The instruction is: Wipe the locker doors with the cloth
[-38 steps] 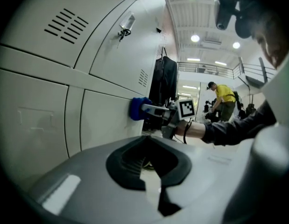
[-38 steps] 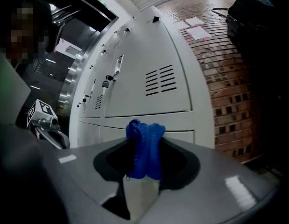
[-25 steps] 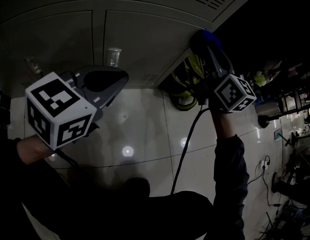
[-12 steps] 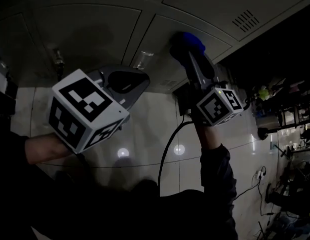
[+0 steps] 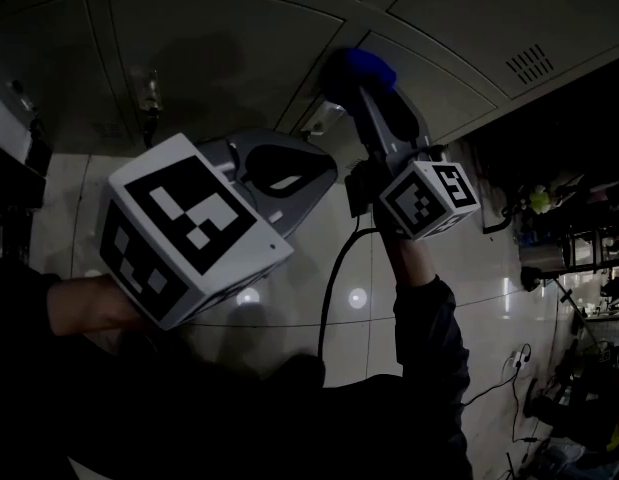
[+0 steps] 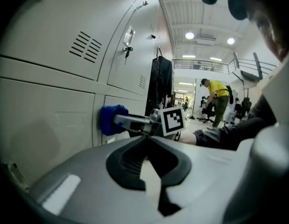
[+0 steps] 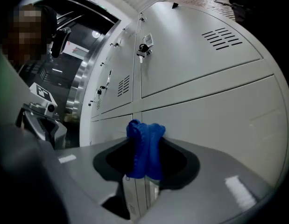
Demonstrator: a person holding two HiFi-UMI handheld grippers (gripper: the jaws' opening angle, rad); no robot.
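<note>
Locker doors (image 7: 205, 111) face the right gripper (image 7: 145, 171), whose fingers are clamped on the blue cloth (image 7: 145, 148). The cloth's bunched end points forward and seems pressed on a lower door beside a seam. The left gripper (image 6: 151, 171), fingers together and empty, hangs nearer, off the doors.

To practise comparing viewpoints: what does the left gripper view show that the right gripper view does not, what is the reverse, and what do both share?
Only the left gripper view: the right tool seen from outside, holding the cloth against a locker door; a person in yellow; the left tool, shut and empty.
Only the right gripper view: a close look at the right tool's jaws clamped on the cloth.
Both: the blue cloth, grey doors, vent slots.
</note>
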